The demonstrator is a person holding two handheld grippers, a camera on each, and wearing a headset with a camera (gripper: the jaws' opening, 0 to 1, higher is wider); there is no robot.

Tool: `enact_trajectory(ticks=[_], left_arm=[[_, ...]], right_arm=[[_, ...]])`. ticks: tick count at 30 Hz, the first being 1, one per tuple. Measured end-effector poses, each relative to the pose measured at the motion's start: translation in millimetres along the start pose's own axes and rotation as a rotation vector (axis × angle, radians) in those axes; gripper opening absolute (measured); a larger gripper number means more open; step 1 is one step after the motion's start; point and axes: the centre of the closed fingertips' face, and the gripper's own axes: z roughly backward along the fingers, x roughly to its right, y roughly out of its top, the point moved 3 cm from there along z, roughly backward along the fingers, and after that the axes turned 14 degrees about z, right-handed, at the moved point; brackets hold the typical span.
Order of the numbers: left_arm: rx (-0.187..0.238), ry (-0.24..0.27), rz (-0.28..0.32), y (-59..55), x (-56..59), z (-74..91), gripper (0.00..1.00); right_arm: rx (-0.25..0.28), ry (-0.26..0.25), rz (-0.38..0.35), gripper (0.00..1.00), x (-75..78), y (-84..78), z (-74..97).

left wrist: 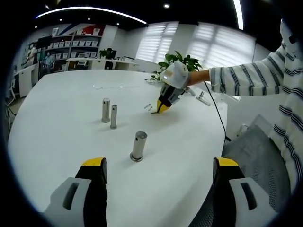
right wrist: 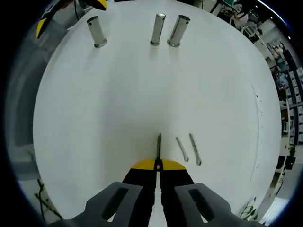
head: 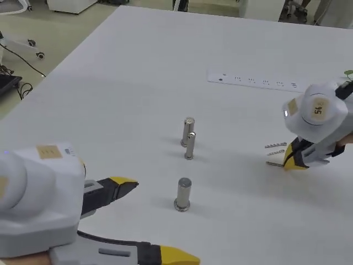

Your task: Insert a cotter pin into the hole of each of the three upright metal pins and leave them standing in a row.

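Left hand-held gripper (head: 160,221): hovering over the near side of the bench (head: 138,83), jaws standing wide apart, gripping nothing.
Right hand-held gripper (head: 289,163): tipping down to the bench surface on the right, jaws pressing together on one cotter pin (right wrist: 158,144).
Held cotter pin: sticking straight forward out of the yellow tips in the right gripper view; cannot tell whether lying on the bench or lifting just clear of it.
Loose cotter pins (right wrist: 182,149) (right wrist: 195,149): lying flat just beside the held one, roughly side by side, not touching it.
Metal pins: standing upright mid-bench, well apart from the cotter pins, none carrying a cotter pin.
Lone pin (head: 183,194): standing nearest the left hand-held gripper, apart from the other two.
Thin pin (head: 190,145) and thick pin (head: 188,131): standing close together farther back, overlapping in the head view, showing a clear gap in the right gripper view.
Head view: showing a white power strip (head: 256,81) lying flat on the far part of the bench.
Left gripper view: taking in the right hand-held gripper from the front, with a striped sleeve (left wrist: 251,80) reaching in behind it and a potted plant (left wrist: 182,60) beyond the bench edge.
Right gripper view: catching a yellow tip of the left hand-held gripper at the upper left, beyond the lone pin.
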Motion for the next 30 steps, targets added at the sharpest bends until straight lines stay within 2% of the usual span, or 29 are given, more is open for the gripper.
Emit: enact_trajectory(ticks=[7,12,18,21,25,30], left_arm=[[0.010,0.000,-0.008,2.7,2.1,1.9,0.92],[0.019,0.012,-0.010,4.1,-0.2,3.3,0.93],[0.020,0.006,-0.014,7.7,1.1,5.2,0.94],[0.027,0.009,-0.042,9.4,1.1,5.5,0.90],[0.021,-0.001,-0.032,9.5,2.9,5.3,0.86],[0.041,0.000,-0.029,15.4,3.8,5.7,0.84]], right_arm=[[0.007,-0.015,-0.036,0.02,-5.3,-5.3,8.4],[0.083,-0.036,-0.080,0.02,-10.3,-0.3,20.9],[0.126,-0.078,-0.069,0.02,-13.3,8.6,34.5],[0.195,-0.096,-0.093,0.02,-14.8,17.5,41.5],[0.222,-0.133,-0.099,0.02,-19.1,22.3,49.5],[0.275,-0.166,-0.123,0.02,-25.2,30.5,56.3]])
